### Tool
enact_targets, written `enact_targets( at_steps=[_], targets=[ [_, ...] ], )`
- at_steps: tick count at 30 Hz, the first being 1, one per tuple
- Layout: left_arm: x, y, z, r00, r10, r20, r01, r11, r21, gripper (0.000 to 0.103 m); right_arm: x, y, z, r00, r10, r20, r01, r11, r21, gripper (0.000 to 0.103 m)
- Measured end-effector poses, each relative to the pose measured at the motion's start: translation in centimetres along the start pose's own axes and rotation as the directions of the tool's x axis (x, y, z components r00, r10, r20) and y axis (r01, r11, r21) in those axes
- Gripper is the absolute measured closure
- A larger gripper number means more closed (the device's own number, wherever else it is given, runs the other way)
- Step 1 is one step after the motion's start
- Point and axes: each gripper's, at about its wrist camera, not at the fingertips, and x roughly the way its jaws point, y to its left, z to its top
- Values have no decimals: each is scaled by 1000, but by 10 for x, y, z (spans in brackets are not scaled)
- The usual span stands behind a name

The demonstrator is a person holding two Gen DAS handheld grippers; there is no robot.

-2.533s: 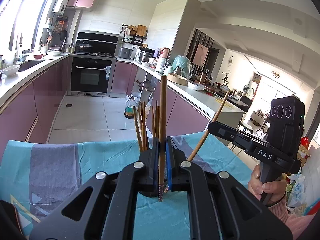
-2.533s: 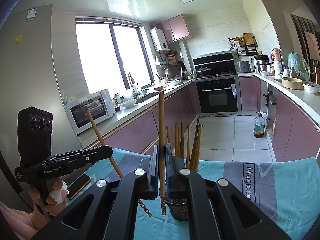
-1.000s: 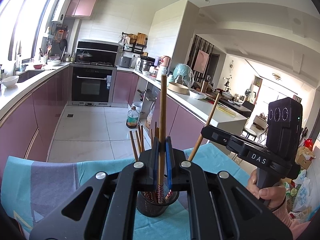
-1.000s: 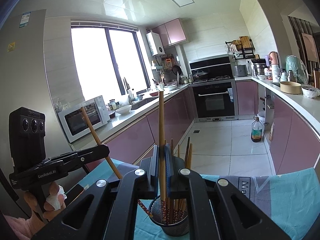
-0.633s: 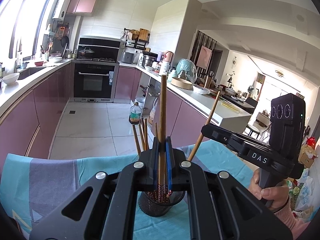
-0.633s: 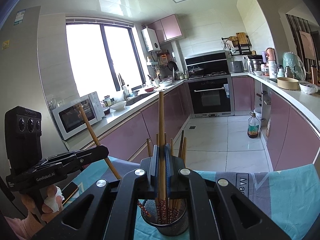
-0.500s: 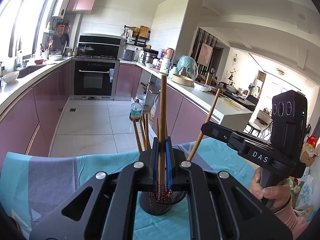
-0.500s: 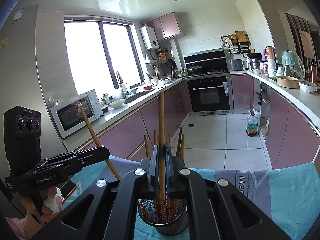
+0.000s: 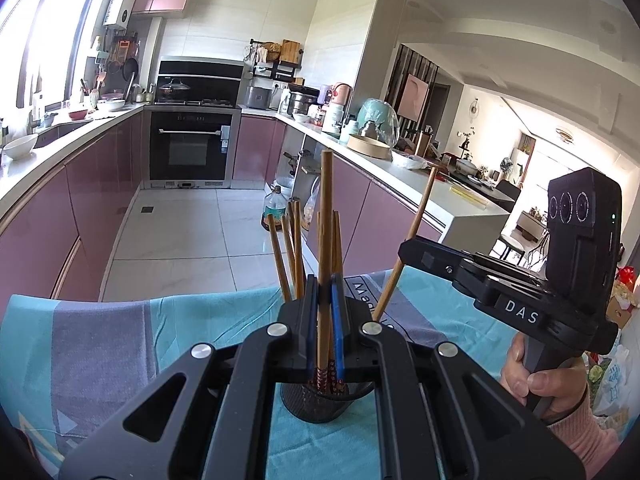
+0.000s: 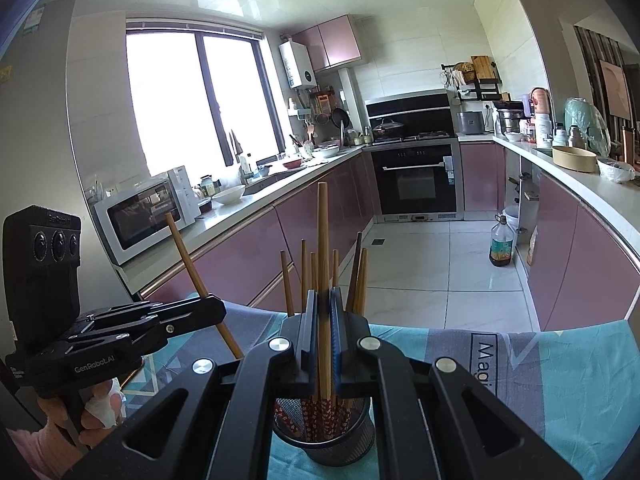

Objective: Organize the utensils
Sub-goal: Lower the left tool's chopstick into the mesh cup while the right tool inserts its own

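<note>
A black mesh utensil cup stands on the table and holds several wooden chopsticks. My left gripper is shut on an upright chopstick whose patterned lower end reaches into the cup. My right gripper is shut on another upright chopstick, also reaching into the cup. Each gripper shows in the other's view, the right one and the left one, each with its chopstick tilted.
A teal and grey cloth covers the table. Beyond its far edge lie the kitchen floor, pink cabinets and an oven. A phone lies on the cloth at the left.
Both grippers have lowered their chopsticks from above the cup until the lower ends sit inside it. Both stay shut.
</note>
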Motion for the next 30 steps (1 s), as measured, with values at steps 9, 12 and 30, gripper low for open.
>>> enact_targets(
  at_steps=[9,12,30],
  targets=[
    [5,0,4,1000,3,-20,-3,1000,0,96,6,-2,-2,1000,-8,-15,8,1000,0,98],
    [6,0,4,1000,4,-29,-4,1000,0,96,8,-4,-5,1000,-10,-22,10,1000,2,98],
    [20,-5,5,998,16,-63,-16,1000,14,96,18,-6,-11,999,-13,-51,13,1000,8,98]
  ],
)
